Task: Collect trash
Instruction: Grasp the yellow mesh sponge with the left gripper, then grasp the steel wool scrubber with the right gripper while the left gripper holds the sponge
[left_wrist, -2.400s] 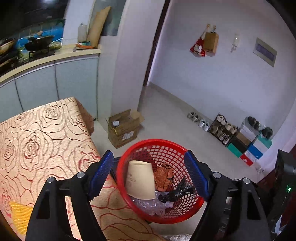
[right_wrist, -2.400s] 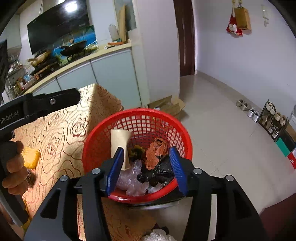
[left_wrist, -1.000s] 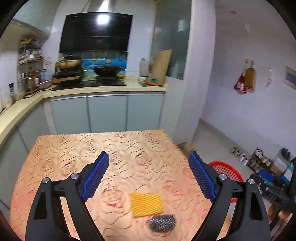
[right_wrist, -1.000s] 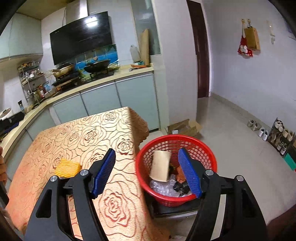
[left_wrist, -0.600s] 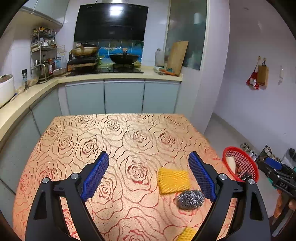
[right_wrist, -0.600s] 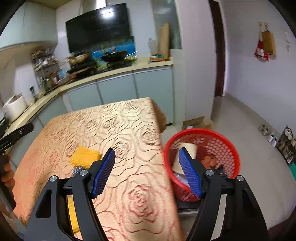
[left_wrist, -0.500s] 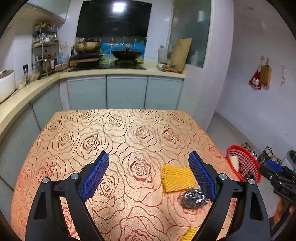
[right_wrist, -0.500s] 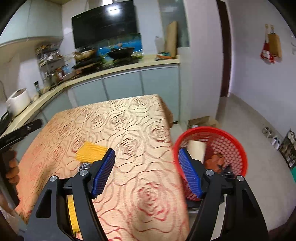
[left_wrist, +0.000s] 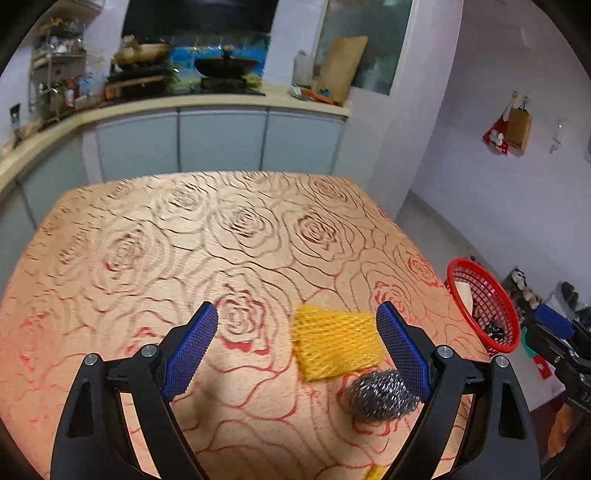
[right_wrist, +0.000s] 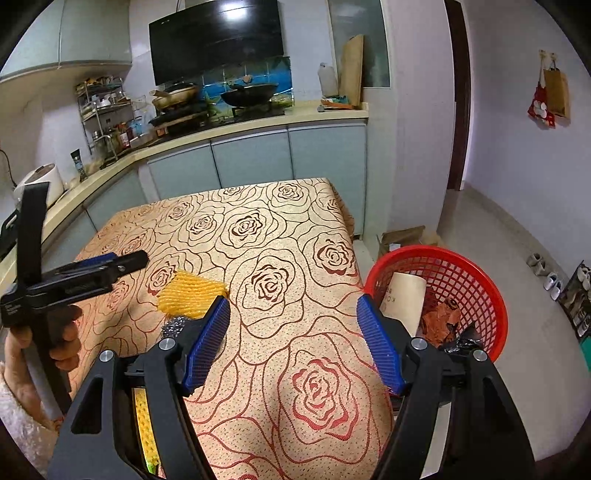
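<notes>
Inside red basket (right_wrist: 476, 264): paper cup (right_wrist: 404, 299), crumpled wrappers (right_wrist: 441, 317).

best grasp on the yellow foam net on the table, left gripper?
Probably from above, jaws across the yellow foam net at its free far-left edges. It lies flat on the tablecloth, and the steel wool ball sits against its near-right corner. The left hand-held gripper is open, nothing between its jaws.

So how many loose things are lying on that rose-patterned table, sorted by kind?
Yellow foam nets: 2 (the second shows only partly at the near edge)
Steel wool scourer: 1
Total: 3
</notes>
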